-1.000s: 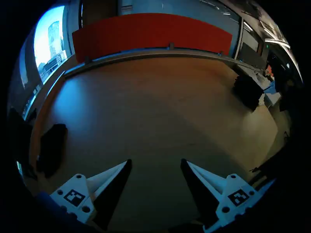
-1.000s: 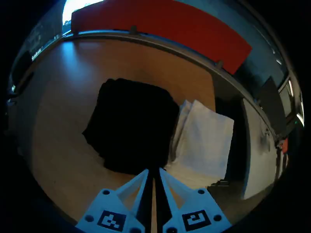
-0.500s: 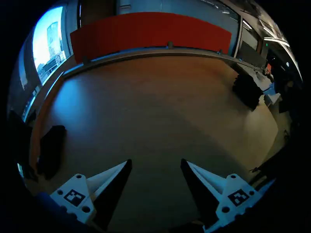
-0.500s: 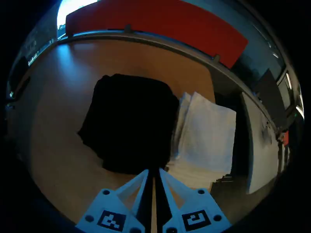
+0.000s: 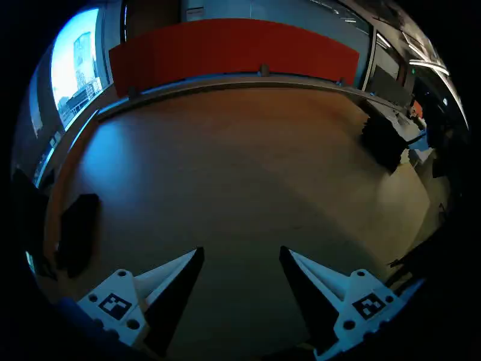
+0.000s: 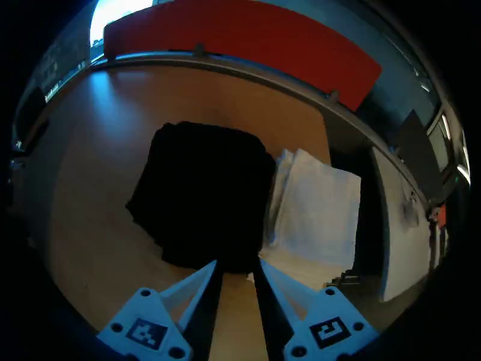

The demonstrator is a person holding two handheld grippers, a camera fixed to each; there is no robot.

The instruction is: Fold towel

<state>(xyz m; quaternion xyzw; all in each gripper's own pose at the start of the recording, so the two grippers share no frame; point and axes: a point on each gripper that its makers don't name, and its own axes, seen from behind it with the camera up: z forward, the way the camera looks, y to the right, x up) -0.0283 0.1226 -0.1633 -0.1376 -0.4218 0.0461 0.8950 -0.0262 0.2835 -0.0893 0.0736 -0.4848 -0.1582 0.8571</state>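
Your left gripper (image 5: 240, 249) hangs over bare wood, its two fingers spread wide with nothing between them. The tabletop (image 5: 240, 168) runs out ahead of it to the red panel (image 5: 234, 48) standing along the far edge. A dark object (image 5: 78, 231) sits at the left edge, too dim to make out. A dark heap (image 5: 382, 141) lies near the right edge, also too murky to name. Bright window (image 5: 75, 60) off beyond the far left corner.

In the right gripper view, your right gripper (image 6: 236, 262) has its fingers parted by a narrow gap, wood showing between them, clamped on nothing. The tips sit right at the near edge of the black towel (image 6: 204, 192). That towel lies flat as a folded, roughly square bundle in the middle of the tabletop. Just beside it, touching along its right side, is a white towel (image 6: 318, 210), folded in layers and reaching to the right edge of the tabletop.
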